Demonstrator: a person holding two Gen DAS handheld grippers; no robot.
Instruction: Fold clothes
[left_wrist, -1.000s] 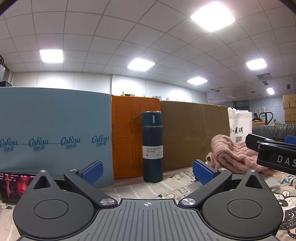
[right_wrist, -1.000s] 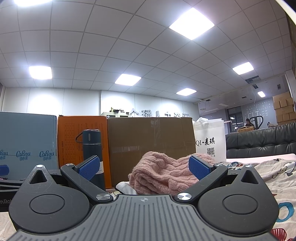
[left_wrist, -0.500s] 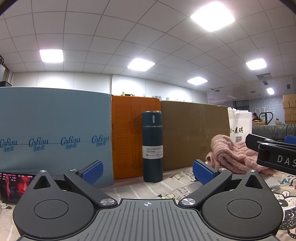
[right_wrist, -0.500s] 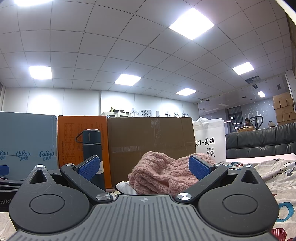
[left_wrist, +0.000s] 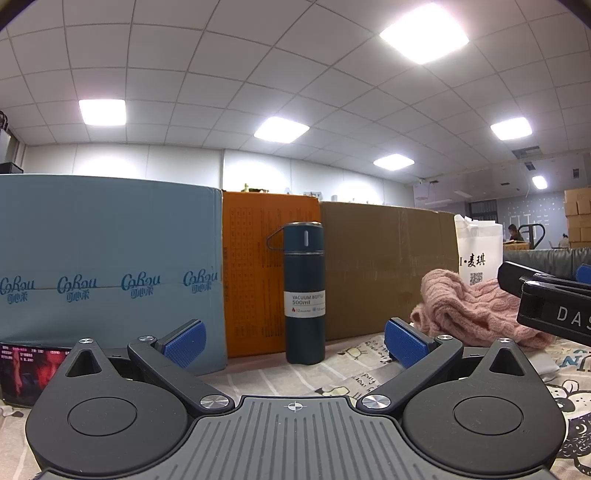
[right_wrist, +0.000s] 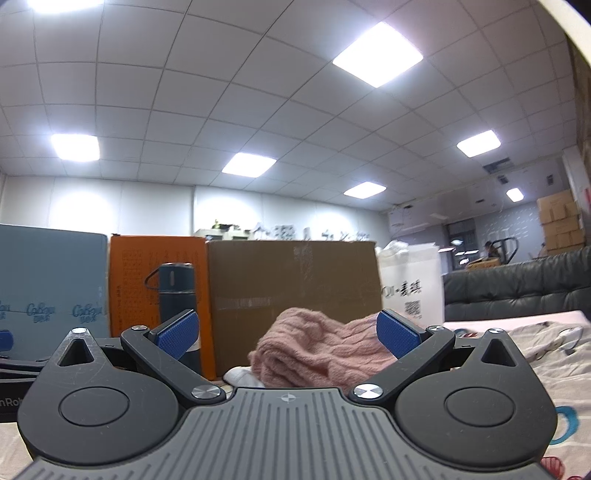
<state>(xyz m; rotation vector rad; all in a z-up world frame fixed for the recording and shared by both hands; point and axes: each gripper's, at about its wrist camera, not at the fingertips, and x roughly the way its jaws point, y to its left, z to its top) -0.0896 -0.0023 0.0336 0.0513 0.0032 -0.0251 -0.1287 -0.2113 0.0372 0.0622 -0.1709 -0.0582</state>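
A pink knitted sweater (left_wrist: 465, 314) lies in a crumpled heap on the cartoon-print sheet (left_wrist: 332, 373), in front of the brown carton. My left gripper (left_wrist: 294, 343) is open and holds nothing; it sits low over the sheet, left of the sweater. My right gripper (right_wrist: 288, 334) is also open and empty, and the sweater (right_wrist: 317, 354) lies just beyond its fingers. In the left wrist view the body of the right gripper (left_wrist: 546, 299) covers the sweater's right end. A bit of white cloth (right_wrist: 240, 374) shows under the sweater.
A dark blue vacuum bottle (left_wrist: 304, 295) stands upright straight ahead of the left gripper. Behind it a blue box (left_wrist: 110, 266), an orange box (left_wrist: 258, 277) and a brown carton (left_wrist: 384, 277) form a wall. A white bag (left_wrist: 480, 254) stands at the right, a lit screen (left_wrist: 26, 369) at the left, and a dark sofa (right_wrist: 517, 288) far right.
The right wrist view has shifted and tilted slightly, so the right gripper has moved a little. The left gripper and the sweater have stayed put.
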